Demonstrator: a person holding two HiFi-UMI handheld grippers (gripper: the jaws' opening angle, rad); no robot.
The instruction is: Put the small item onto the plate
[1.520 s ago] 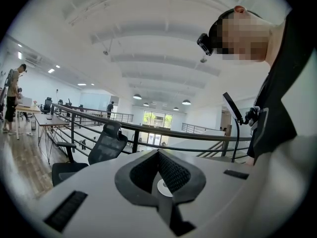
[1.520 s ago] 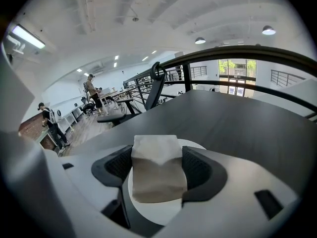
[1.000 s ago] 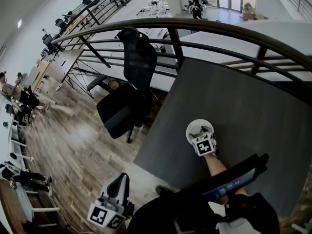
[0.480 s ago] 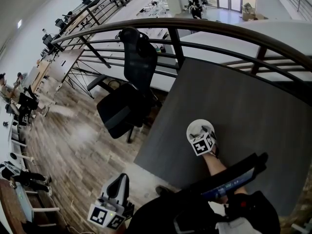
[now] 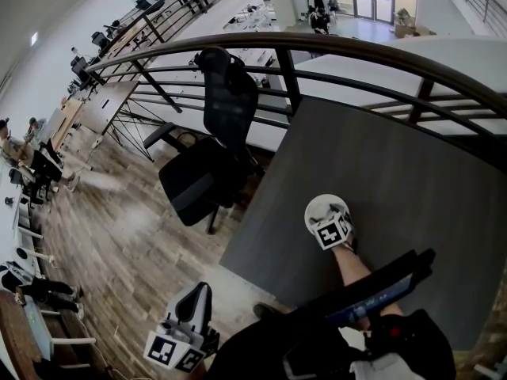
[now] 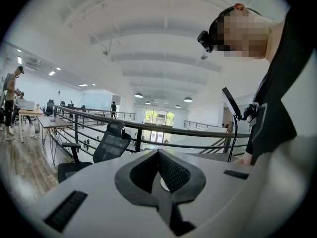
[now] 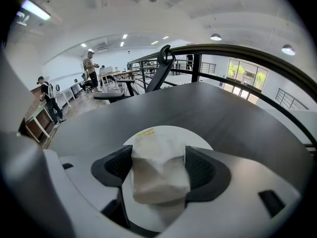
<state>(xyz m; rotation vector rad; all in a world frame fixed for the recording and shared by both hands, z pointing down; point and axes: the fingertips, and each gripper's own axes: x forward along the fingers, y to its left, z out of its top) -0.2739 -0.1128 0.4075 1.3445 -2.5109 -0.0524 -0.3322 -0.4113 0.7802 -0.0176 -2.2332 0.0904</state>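
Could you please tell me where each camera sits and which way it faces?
Head view: on the person's head, looking steeply down at the table; shows a forearm, the right gripper and the left gripper.
Left gripper view: on the left gripper, facing a chair and railing past its shut jaws; the person's torso shows.
Right gripper view: on the right gripper, facing the plate, jaws clamped on a paper wad.
Shared: head and right gripper views both show the plate.

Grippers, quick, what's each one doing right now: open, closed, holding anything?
Left gripper: closed, empty.
Right gripper: closed on the crumpled white wad, over the plate.
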